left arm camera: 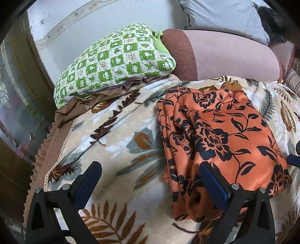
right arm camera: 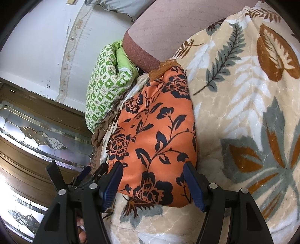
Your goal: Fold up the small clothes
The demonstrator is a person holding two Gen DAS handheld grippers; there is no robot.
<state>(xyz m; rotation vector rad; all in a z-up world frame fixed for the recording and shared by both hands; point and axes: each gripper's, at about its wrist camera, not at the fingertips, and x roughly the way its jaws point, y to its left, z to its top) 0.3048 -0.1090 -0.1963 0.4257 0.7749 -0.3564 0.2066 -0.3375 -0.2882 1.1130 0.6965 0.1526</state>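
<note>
A small orange garment with black flowers (left arm camera: 221, 138) lies folded on a leaf-patterned blanket (left arm camera: 120, 142). It also shows in the right wrist view (right arm camera: 155, 135). My left gripper (left arm camera: 150, 169) is open, its right finger over the garment's near left edge, its left finger over bare blanket. My right gripper (right arm camera: 152, 169) is open and hovers over the garment's near end, holding nothing. The tip of the right gripper (left arm camera: 293, 159) shows at the right edge of the left wrist view. The left gripper (right arm camera: 82, 174) shows at the lower left in the right wrist view.
A green and white checked pillow (left arm camera: 116, 62) lies at the back left. A pink and brown bolster (left arm camera: 221, 54) lies behind the garment, with a grey cushion (left arm camera: 225, 16) above it. The bed edge drops off at the left, beside a wooden glass-panelled door (right arm camera: 37, 131).
</note>
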